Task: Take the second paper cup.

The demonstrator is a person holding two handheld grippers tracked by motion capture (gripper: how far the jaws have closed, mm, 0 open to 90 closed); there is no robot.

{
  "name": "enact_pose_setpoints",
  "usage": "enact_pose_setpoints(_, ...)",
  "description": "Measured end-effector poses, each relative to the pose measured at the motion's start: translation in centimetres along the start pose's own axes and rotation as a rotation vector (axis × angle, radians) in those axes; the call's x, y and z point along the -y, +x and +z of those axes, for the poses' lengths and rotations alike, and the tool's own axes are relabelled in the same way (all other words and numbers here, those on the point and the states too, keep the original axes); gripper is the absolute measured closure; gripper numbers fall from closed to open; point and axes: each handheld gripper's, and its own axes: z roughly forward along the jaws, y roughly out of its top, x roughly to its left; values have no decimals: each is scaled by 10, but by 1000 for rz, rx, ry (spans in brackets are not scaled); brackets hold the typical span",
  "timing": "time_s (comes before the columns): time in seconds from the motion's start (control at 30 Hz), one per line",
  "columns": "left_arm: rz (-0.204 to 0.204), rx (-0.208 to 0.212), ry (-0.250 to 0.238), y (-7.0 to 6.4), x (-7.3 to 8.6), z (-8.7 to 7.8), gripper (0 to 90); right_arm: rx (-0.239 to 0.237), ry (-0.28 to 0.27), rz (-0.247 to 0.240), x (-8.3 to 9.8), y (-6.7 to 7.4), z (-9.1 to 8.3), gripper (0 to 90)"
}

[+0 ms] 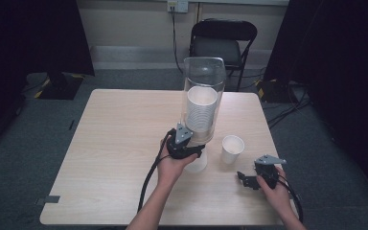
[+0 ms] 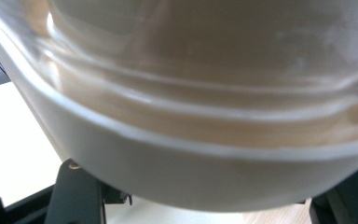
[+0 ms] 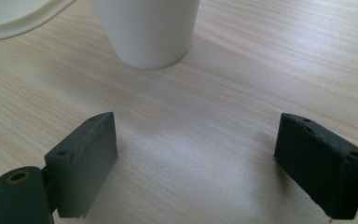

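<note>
While I hold both hands quiet, my left tool [image 1: 191, 152] sits at the foot of the clear dispenser [image 1: 204, 91] near the middle of the desk [image 1: 120, 143], and its jaws are pinched on the white cup [image 1: 197, 164] that hangs out of the dispenser's bottom. From the left gripper view I see that cup [image 2: 186, 177] very close, its pale wall arching across between the two black jaws, with the clear tube's lower edge blurred above it. From the high view, the stack of cups [image 1: 201, 112] stands inside the tube above my grip, and the tube leans a little toward the camera.

My right tool [image 1: 249, 179] rests low over the desk at the near right corner, jaws spread wide with nothing between them. Its own view shows bare wood grain between the two grey pads [image 3: 86, 163], and just beyond them a second cup [image 3: 147, 30] standing upright on the desk. In the high view that loose cup [image 1: 232, 148] stands mouth up, just right of the dispenser's base and apart from it, with my right tool near it on the side closest to me.

A black folding chair [image 1: 224, 40] stands behind the desk's far edge.
</note>
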Motion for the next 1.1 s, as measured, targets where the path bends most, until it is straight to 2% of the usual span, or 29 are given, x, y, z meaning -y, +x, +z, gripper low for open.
enact_pose_setpoints(0.13,5,-13,19,0,0,1,363,0,0,-1,0,0,0,126)
enact_pose_setpoints(0.27,2,-10,19,0,1,1,363,0,0,-1,0,0,0,126)
enact_pose_setpoints(0.43,2,-7,11,0,2,1,363,0,0,-1,0,0,0,126)
enact_pose_setpoints(0.57,-8,-15,-14,-2,6,1,363,0,0,-1,0,0,0,126)
enact_pose_setpoints(0.67,-1,-30,18,-2,13,4,363,0,0,-1,0,0,0,126)
enact_pose_setpoints(0.73,-22,-19,202,-1,35,12,373,0,0,0,0,0,0,126)
enact_pose_setpoints(0.77,-8,-29,305,-1,53,17,373,0,0,0,0,0,0,126)
enact_pose_setpoints(0.8,-24,-19,286,-4,70,20,372,1,1,1,0,0,0,126)
enact_pose_setpoints(0.83,0,-20,233,-9,78,18,370,0,0,0,0,0,0,126)
enact_pose_setpoints(0.9,-12,13,233,-11,79,15,367,-5,1,-3,0,-1,0,122)
enact_pose_setpoints(0.93,0,20,246,-11,79,11,365,-6,3,-3,-1,-1,0,118)
enact_pose_setpoints(0.97,5,15,235,-10,78,8,365,-8,2,-5,-1,-1,1,116)
enact_pose_setpoints(1.0,30,16,235,-7,77,4,364,-10,2,-6,-1,-1,1,113)
enact_pose_setpoints(1.03,22,30,225,-5,77,2,363,-10,3,-6,-1,-1,1,112)
enact_pose_setpoints(1.1,40,15,234,-3,79,-2,361,-12,4,-7,-1,-2,1,110)
